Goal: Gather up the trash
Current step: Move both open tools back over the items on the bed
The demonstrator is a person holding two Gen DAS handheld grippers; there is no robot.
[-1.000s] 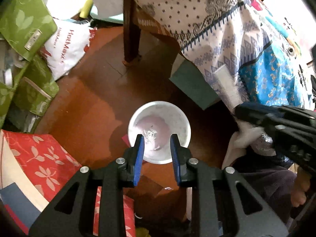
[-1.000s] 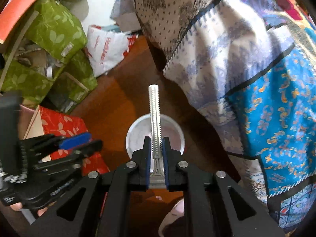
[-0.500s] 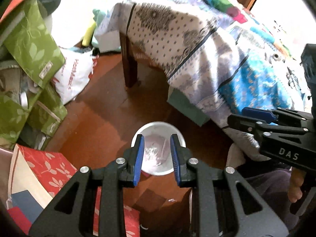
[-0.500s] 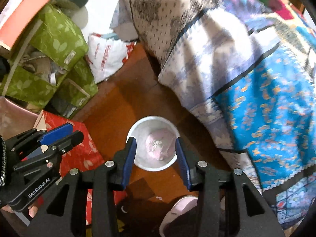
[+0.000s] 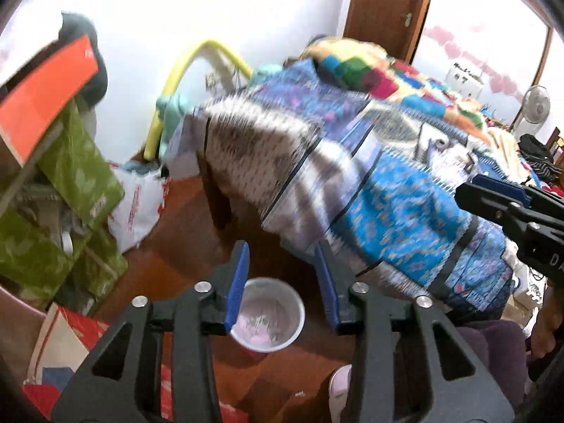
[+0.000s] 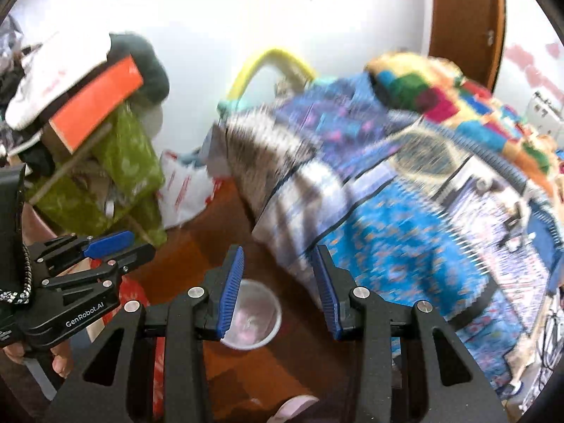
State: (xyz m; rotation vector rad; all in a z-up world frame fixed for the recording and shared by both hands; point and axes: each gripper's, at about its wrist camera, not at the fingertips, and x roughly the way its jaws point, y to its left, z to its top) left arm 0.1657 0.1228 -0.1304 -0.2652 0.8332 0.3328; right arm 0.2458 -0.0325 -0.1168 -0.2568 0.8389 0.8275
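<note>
A small white bin (image 5: 296, 306) with a pinkish liner stands on the brown floor, far below both grippers. Something pale lies in it, too blurred to name. My left gripper (image 5: 281, 251) hangs high over the bin, its blue-padded jaws opening with nothing between them. In the right wrist view the same bin (image 6: 277, 312) shows between the fingers of my right gripper (image 6: 278, 252), which is open and empty. Each gripper shows in the other's view: the right gripper (image 5: 493, 195) at the right edge, the left gripper (image 6: 112, 241) at the left, held by a hand.
A bed with a blue patterned quilt (image 5: 405, 204) fills the right side, its dark wooden leg (image 5: 218, 204) behind the bin. Green leaf-print bags (image 5: 77, 190) and a white plastic bag (image 5: 141, 208) are stacked left. A red floral box (image 5: 70, 320) lies near left. A pale slipper (image 5: 340, 387) shows below.
The right gripper opened and no longer holds the silver razor-like stick. Both grippers rose and tilted up, so the bin looks smaller. The left jaws spread wider.
</note>
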